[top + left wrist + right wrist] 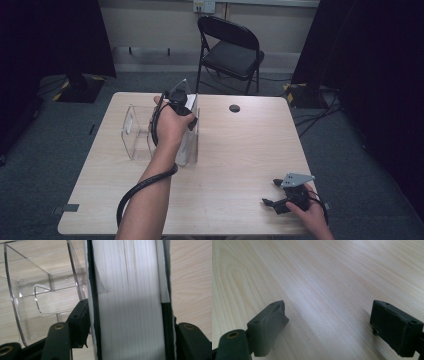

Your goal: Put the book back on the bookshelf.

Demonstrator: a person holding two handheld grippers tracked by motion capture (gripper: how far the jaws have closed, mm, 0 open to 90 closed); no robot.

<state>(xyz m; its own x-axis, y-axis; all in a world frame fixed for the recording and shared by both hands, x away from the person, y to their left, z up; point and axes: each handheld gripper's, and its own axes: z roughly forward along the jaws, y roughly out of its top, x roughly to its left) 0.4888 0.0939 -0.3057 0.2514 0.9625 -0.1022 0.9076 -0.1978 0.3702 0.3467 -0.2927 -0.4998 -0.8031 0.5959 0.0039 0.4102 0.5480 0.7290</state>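
Note:
A clear acrylic file rack [134, 134] stands on the left half of the wooden table [240, 150]. A thick white book [130, 290] with black cover edges stands upright in the rack's right end [193, 107]. My left gripper [188, 119] comes down over the book's top, a hand wrapped around it. Its jaws straddle the book [130, 322], and the pads sit beside the covers with no visible press, so it reads as open. Near the table's front right corner my right gripper [270, 191] rests low and open. Bare wood lies between its jaws [329, 315].
The rack's empty clear compartments [37, 290] lie left of the book. A small black disc [234, 108] sits on the table's far side. A black folding chair [231, 50] stands beyond the far edge. Dark curtains hang at both sides.

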